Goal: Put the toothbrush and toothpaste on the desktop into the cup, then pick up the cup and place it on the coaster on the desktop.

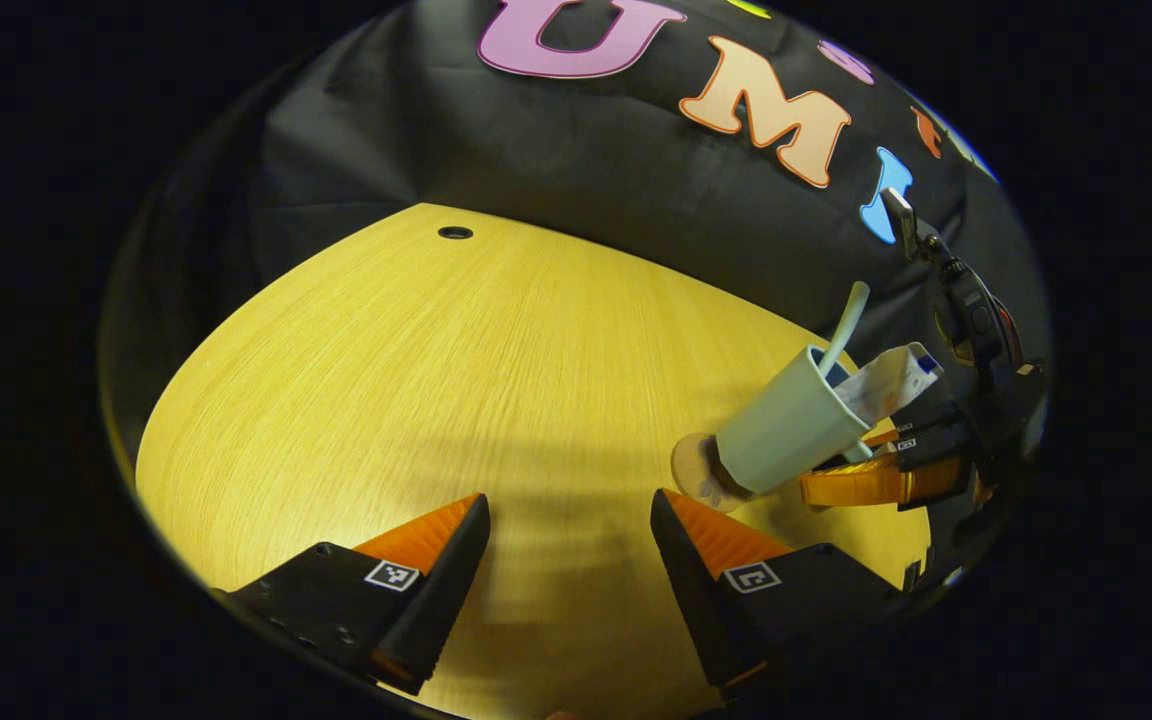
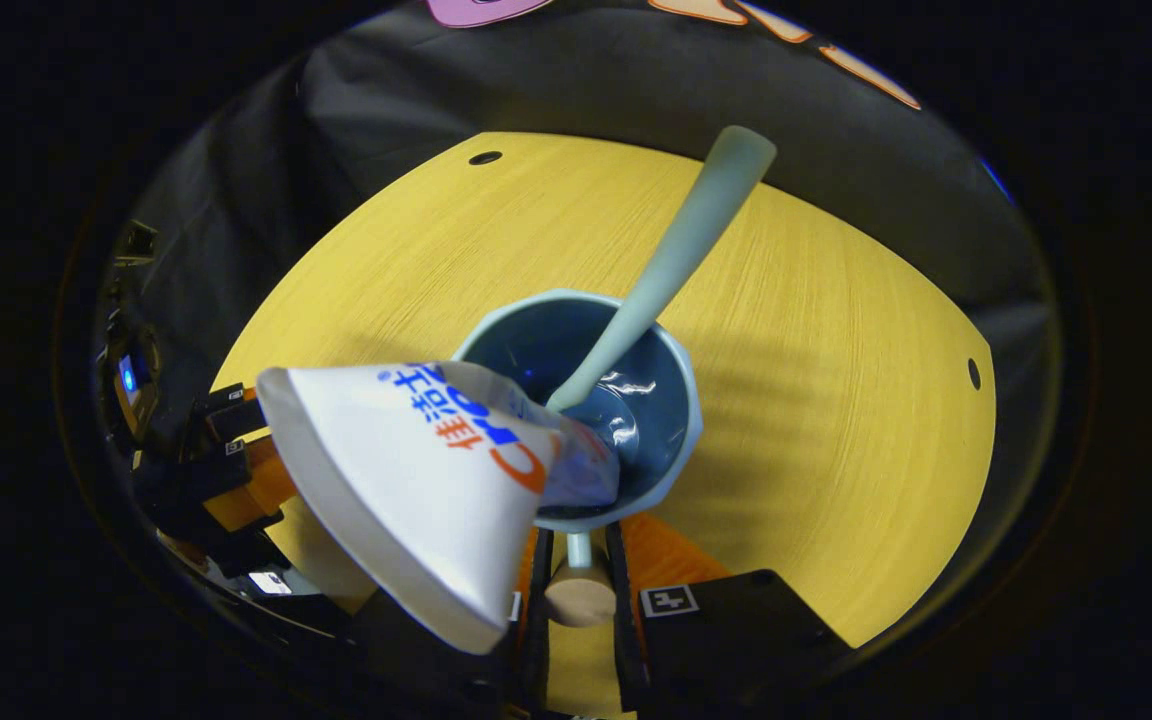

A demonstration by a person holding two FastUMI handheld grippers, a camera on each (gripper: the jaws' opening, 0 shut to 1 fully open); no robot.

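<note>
A: Left gripper (image 1: 568,545), foreground: fingers spread apart over the bare wooden desktop (image 1: 436,380), holding nothing.

B: Ahead and to its right: the cup (image 1: 791,430), tilted, its base over the round coaster (image 1: 696,472).

A: Right gripper (image 2: 576,590): fingers closed on the cup's handle (image 2: 578,550).

B: Beyond those fingers, inside the cup: toothpaste tube (image 2: 416,480) and toothbrush (image 2: 676,260), both leaning out over the rim.
</note>
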